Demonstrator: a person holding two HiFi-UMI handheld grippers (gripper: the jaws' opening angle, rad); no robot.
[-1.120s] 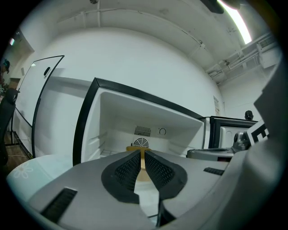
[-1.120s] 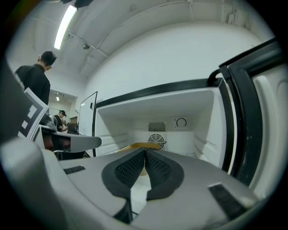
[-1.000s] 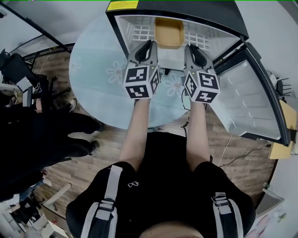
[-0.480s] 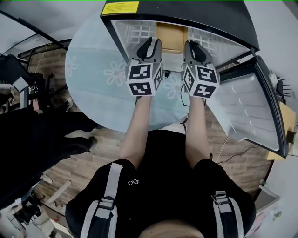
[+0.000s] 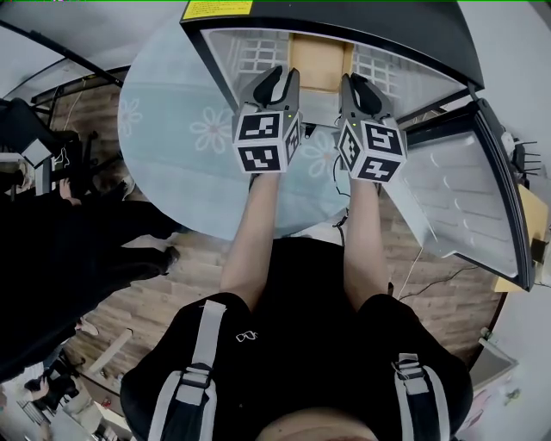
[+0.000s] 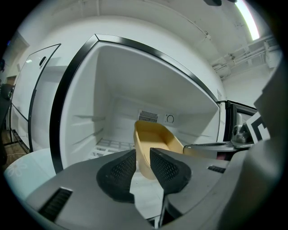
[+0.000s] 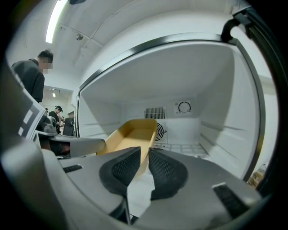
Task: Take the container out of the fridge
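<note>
A person's bare forearms (image 5: 258,232) reach over a round, pale-green glass table (image 5: 172,121) printed with flowers, each hand carrying a grey two-jaw tool topped by a black-and-white marker cube (image 5: 263,142). At 12 o'clock stands a black-cased compact fridge (image 5: 370,21) with a white interior, its door (image 5: 456,189) swung wide toward 3 o'clock. The left gripper (image 6: 142,155) and the right gripper (image 7: 144,155) sit side by side at the mouth of the cabinet, both released, their ribbed black pads parted with nothing pinched. Just beyond them, in the middle of the compartment, lies a long, open-topped tan plastic container (image 5: 318,60), apparently empty, running lengthwise toward the back wall. Its left wall lines up with the left tool's gap and its right wall with the right tool's, though whether either rim has entered between the pads cannot be told. A white wire shelf (image 5: 258,56) shows at 11 o'clock, and a thermostat dial (image 7: 184,107) marks the rear panel. The container looks light, thin-walled, smooth and likely a little flexible, so the best purchase is probably the two long walls near the front rim, one tool per side, drawn out level.
</note>
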